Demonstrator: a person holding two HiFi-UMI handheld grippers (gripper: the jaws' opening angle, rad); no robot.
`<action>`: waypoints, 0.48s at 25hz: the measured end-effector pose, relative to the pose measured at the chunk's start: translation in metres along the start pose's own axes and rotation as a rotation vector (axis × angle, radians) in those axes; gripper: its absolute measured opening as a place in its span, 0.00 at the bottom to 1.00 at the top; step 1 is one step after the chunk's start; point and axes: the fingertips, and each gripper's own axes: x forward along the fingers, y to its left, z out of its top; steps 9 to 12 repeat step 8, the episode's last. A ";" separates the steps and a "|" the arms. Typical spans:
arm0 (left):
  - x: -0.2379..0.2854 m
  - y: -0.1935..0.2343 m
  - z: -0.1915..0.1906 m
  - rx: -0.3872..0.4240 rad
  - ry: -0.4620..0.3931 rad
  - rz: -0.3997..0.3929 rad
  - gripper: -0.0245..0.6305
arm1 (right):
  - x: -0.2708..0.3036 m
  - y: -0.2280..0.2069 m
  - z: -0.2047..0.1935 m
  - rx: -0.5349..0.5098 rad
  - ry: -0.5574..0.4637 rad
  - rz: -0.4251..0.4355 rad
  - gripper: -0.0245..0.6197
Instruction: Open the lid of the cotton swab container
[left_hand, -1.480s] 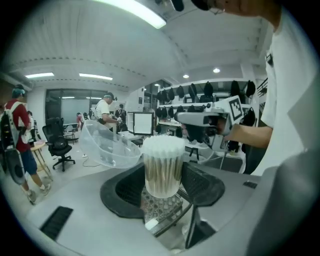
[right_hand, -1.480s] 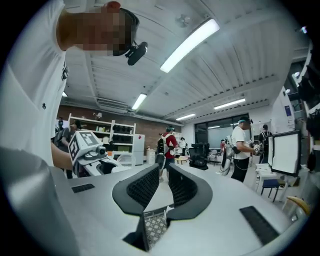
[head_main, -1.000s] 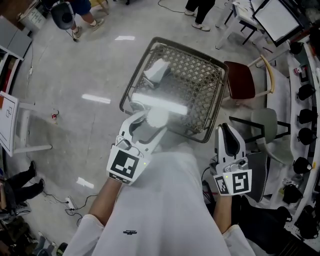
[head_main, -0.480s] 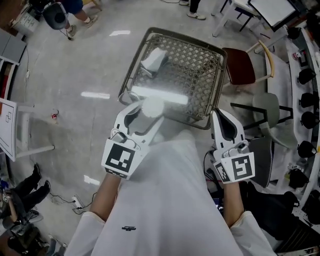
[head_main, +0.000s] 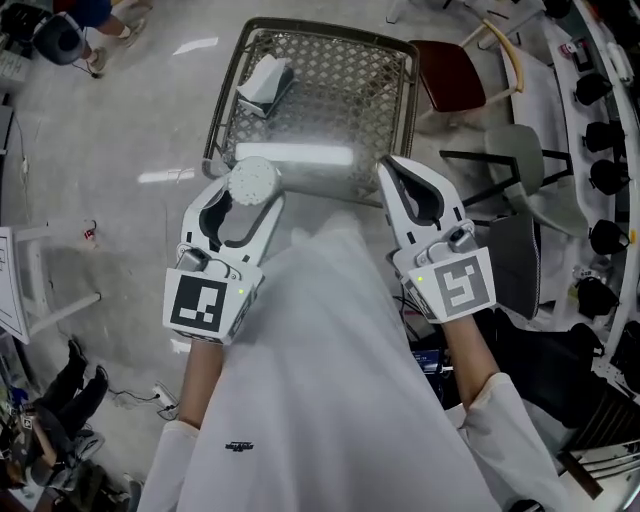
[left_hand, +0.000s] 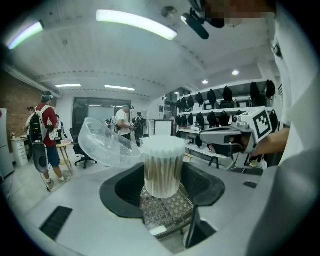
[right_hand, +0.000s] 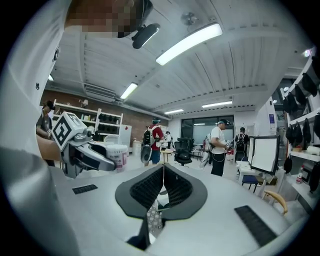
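In the left gripper view, a clear round cotton swab container (left_hand: 162, 167), packed with white-tipped swabs, stands upright. My left gripper (left_hand: 162, 186) is shut on its lower part. Its clear lid (left_hand: 106, 145) is swung open and hangs tilted off the left side. From the head view I see the swab tops (head_main: 252, 180) as a white disc at the tips of the left gripper (head_main: 246, 195). My right gripper (head_main: 396, 167) is a hand's width to the right, apart from the container. In the right gripper view its jaws (right_hand: 162, 169) are shut with nothing between them.
Ahead and below stands a metal mesh table (head_main: 330, 95) with a pale tissue box (head_main: 262, 82) on it. A red chair (head_main: 447, 75) and a grey chair (head_main: 515, 160) stand at the right. People stand and walk in the room beyond (right_hand: 218, 145).
In the head view both grippers have come up towards the mesh table's near edge. The right gripper now stands nearer the left one. The container has stayed in the left gripper.
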 end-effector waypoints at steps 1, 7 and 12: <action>0.001 -0.001 0.001 0.007 0.000 0.000 0.39 | -0.002 -0.003 -0.001 0.003 0.000 -0.008 0.04; 0.003 0.003 0.002 0.016 -0.018 -0.018 0.39 | 0.002 -0.005 -0.013 0.041 0.015 -0.056 0.04; 0.002 0.006 0.002 0.016 -0.021 -0.021 0.39 | 0.005 -0.003 -0.015 0.047 0.014 -0.061 0.04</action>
